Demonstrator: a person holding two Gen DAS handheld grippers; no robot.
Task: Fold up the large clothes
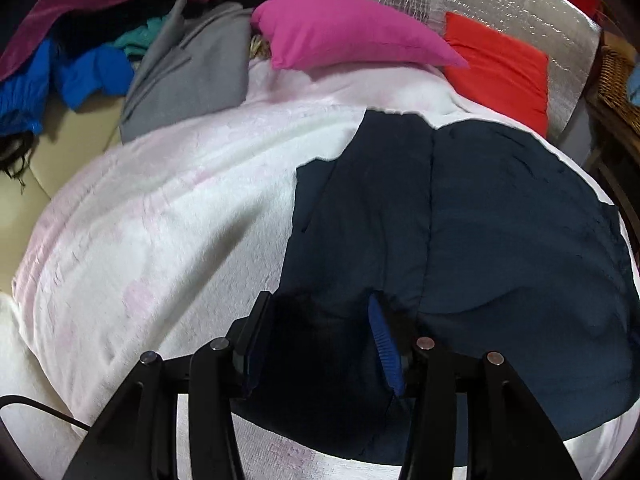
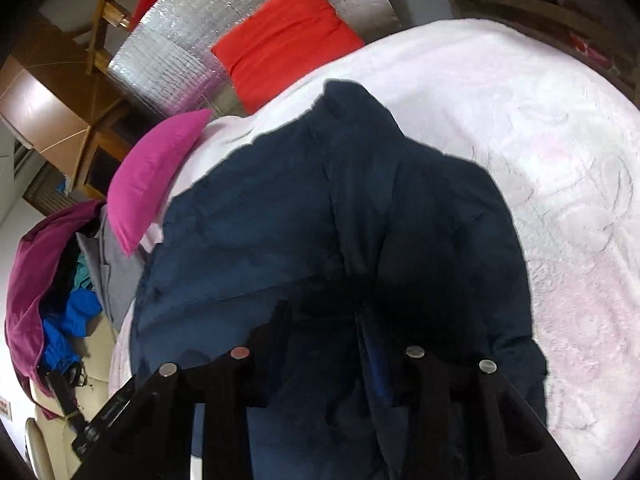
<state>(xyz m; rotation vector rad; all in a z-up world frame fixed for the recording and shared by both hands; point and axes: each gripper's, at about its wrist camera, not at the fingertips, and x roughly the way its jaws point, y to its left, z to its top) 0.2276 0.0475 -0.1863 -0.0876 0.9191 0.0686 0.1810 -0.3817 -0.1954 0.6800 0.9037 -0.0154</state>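
Observation:
A large navy padded garment (image 1: 500,220) lies spread on a white and pale pink blanket (image 1: 168,208). In the left wrist view my left gripper (image 1: 318,308) sits at the garment's near left edge. A dark bunch of its fabric is pinched between the black finger and the blue-padded finger (image 1: 384,344). In the right wrist view the navy garment (image 2: 260,220) rises in a fold towards the camera. My right gripper (image 2: 322,312) is buried in that fold with cloth between its fingers. Shadow hides the fingertips.
A pink pillow (image 1: 344,36) and a red cushion (image 1: 500,68) lie at the far end against a silver foil panel (image 1: 500,0). A heap of grey, blue and maroon clothes (image 1: 100,68) sits far left. A wicker basket (image 1: 616,80) stands at the right.

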